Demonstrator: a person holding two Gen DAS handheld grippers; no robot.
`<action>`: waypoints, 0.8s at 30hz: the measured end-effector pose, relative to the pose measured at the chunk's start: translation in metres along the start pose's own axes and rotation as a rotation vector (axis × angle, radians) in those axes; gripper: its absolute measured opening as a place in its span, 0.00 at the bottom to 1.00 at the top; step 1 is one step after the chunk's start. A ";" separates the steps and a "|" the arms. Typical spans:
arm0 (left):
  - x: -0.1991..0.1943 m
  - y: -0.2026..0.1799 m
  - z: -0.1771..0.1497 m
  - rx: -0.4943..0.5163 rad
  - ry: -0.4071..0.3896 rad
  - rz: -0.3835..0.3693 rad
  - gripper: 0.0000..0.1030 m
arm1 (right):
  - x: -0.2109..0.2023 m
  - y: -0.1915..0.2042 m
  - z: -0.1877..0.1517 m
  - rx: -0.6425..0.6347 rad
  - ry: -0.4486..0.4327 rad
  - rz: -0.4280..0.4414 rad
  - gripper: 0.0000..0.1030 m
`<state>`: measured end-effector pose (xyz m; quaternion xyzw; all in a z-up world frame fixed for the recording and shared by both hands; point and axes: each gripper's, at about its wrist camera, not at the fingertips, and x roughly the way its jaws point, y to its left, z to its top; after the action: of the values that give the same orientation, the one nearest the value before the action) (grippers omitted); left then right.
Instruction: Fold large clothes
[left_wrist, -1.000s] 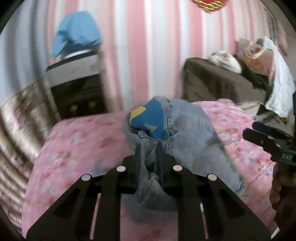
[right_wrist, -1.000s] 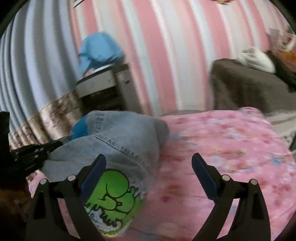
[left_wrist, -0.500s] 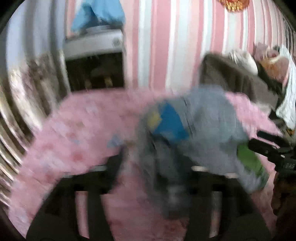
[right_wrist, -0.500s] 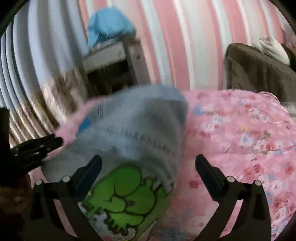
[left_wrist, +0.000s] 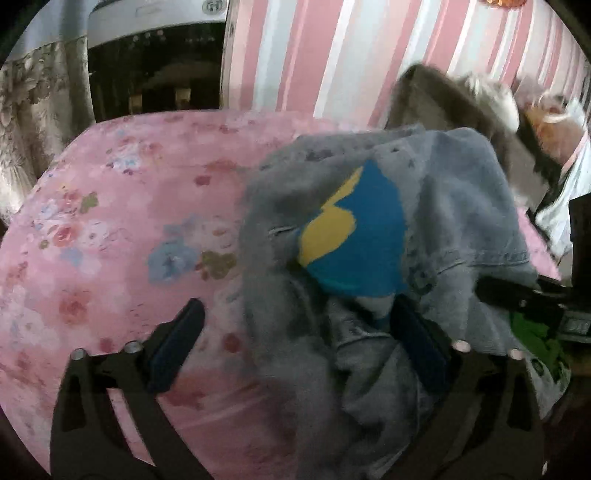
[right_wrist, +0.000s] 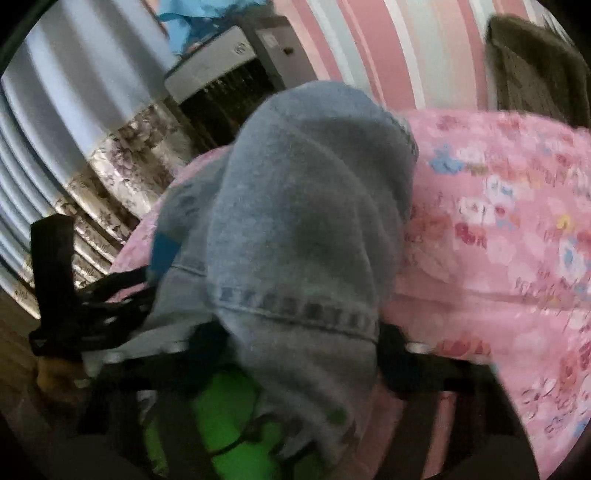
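Now, by label:

Denim (left_wrist: 454, 206): a heap of grey-blue jean cloth bunched on the pink floral bed (left_wrist: 122, 206), toward its right side in the left wrist view; a blue patch (left_wrist: 369, 236) with a yellow shape faces up, and a green print (left_wrist: 532, 332) shows at the heap's right edge.

Left gripper (left_wrist: 299, 339): fingers spread wide; the left finger (left_wrist: 177, 343) lies on bare bedding, the right one is sunk among the denim folds. It grips nothing.

Right gripper (right_wrist: 299, 343): buried under a denim fold with a stitched hem (right_wrist: 295, 306) draped over it; I cannot tell how its jaws stand. Green print (right_wrist: 221, 406) lies just below it.

Containers: a bag (left_wrist: 546, 133) at the far right, blurred, contents unclear.

Background: striped pink wall (left_wrist: 314, 55), dark cabinet (left_wrist: 155, 85) at the left, brown sofa (right_wrist: 535, 70) to the right.

Change from a second ago: the left gripper then pinched the denim between closed fingers; it has let go and opened. The right gripper was wide and clear of the cloth; the denim now covers it. The heap has shifted rightward on the bed.
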<state>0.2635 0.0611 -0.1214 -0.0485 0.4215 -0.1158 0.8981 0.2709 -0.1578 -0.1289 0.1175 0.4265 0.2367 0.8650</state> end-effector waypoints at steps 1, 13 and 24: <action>-0.001 -0.016 0.002 0.037 -0.020 -0.018 0.56 | -0.007 0.003 0.001 -0.016 -0.029 -0.011 0.41; 0.062 -0.174 0.099 0.144 -0.115 -0.040 0.38 | -0.092 -0.115 0.083 -0.110 -0.220 -0.257 0.40; 0.051 -0.160 0.057 0.178 -0.125 0.044 0.63 | -0.101 -0.124 0.022 -0.065 -0.232 -0.502 0.89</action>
<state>0.3122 -0.1069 -0.0929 0.0336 0.3537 -0.1300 0.9257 0.2741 -0.3161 -0.0967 0.0067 0.3323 0.0137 0.9431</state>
